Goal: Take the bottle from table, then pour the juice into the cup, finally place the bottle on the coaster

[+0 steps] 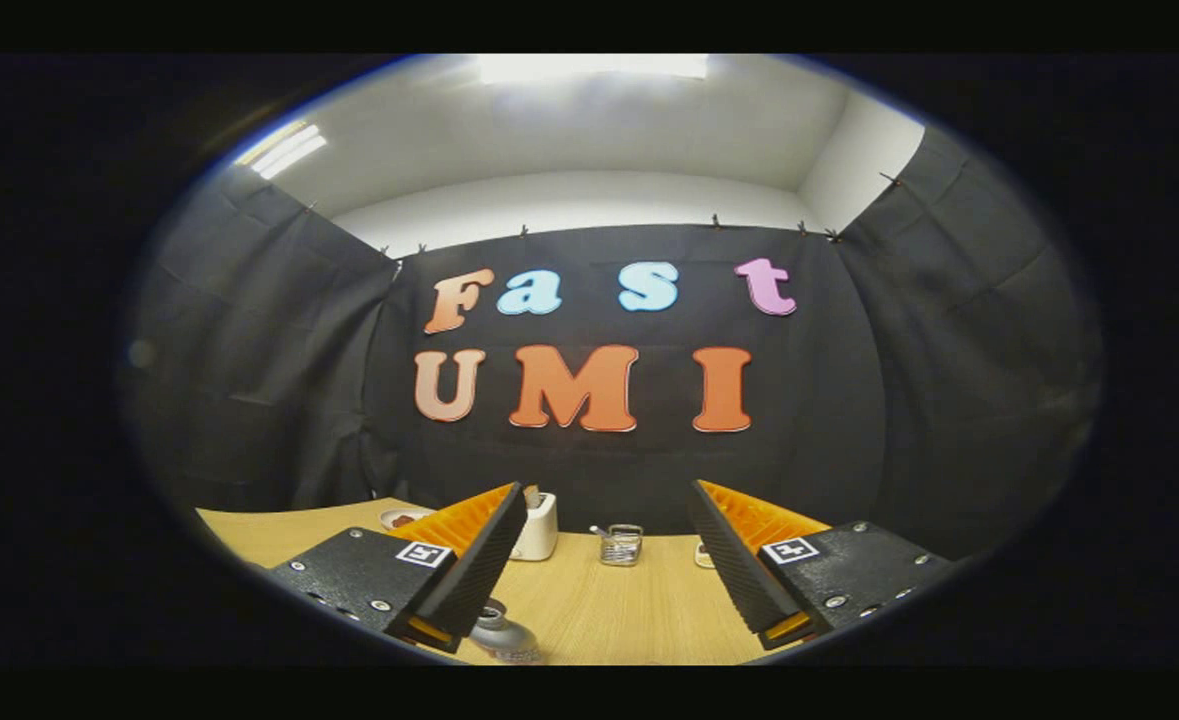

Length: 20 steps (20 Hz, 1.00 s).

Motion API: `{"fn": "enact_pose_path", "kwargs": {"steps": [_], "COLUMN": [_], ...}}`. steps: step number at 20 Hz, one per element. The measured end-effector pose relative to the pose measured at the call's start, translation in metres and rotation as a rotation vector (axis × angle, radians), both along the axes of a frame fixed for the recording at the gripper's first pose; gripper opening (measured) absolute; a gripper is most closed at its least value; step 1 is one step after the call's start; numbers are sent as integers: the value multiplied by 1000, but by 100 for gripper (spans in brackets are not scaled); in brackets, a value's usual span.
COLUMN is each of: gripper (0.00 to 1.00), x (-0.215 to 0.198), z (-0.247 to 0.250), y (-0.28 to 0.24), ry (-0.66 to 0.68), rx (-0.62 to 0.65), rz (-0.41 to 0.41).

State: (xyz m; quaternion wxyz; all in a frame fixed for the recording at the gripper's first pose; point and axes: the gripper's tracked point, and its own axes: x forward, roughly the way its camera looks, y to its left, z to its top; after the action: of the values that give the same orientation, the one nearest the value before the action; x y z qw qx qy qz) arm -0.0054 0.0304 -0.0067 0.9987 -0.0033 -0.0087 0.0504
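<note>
The tool hangs above the wood-grain worktop with its ribbed fingers spread wide, gripping nothing. The bottle (only its grey rounded top can be seen) stands low beside the left finger. Beyond the fingers, near the cloth wall, are a white boxy container, a small clear glass cup and a shallow dish.

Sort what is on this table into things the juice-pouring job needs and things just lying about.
For the job:
- bottle, grey top low beside the left finger
- cup, probably the small clear vessel beyond the fingers
- gripper, open, holding nothing

Lying about:
- white container
- small plate
- pale thing behind the right finger, too hidden to tell; possibly the coaster
</note>
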Motion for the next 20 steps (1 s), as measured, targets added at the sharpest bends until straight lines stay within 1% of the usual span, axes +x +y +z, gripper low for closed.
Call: {"fn": "enact_pose_path", "kwargs": {"steps": [7,10,20], "gripper": [97,97,97], "x": [-13,-17,-31], "z": [-42,-71,-147], "y": [31,53,75], "ry": [51,99,246], "rx": [14,32,92], "rz": [118,187,276]}}
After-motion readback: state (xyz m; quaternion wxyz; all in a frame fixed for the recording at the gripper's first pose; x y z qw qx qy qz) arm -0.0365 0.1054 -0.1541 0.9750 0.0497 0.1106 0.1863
